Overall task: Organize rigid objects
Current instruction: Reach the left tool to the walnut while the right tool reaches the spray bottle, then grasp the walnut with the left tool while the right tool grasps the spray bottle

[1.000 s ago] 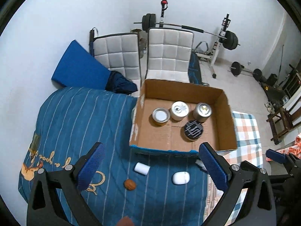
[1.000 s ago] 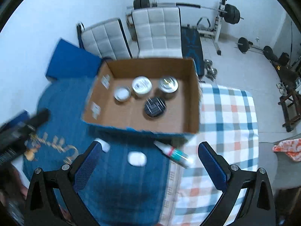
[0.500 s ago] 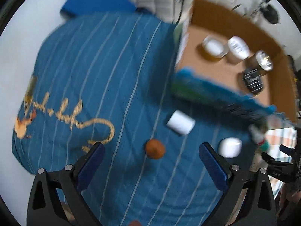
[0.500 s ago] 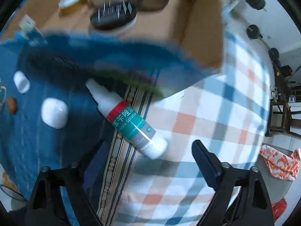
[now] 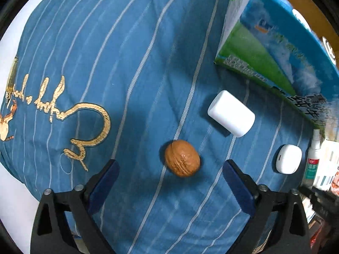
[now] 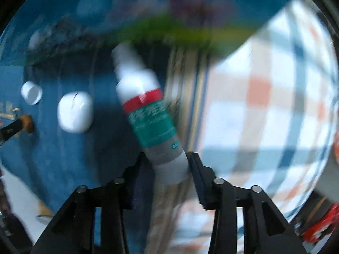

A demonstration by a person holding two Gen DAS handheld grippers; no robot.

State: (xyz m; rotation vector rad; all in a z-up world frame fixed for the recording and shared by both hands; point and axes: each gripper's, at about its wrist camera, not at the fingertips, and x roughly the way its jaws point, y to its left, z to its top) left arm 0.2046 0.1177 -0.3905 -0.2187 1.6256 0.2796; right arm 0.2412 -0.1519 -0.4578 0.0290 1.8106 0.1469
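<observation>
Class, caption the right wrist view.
Right hand-held gripper, jaws just closing, clamps the white bottle by its base.

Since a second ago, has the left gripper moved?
Yes. The left gripper has dropped toward the blue bedspread, now straddling the walnut, jaws closing but not touching.

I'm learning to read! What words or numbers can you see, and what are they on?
Blue cloth: gold cursive writing, too swirly to read.
Box side: printed characters, too blurred to read.
Bottle label: green band with writing, blurred, unreadable.
White case, white cylinder, walnut: no words.
</observation>
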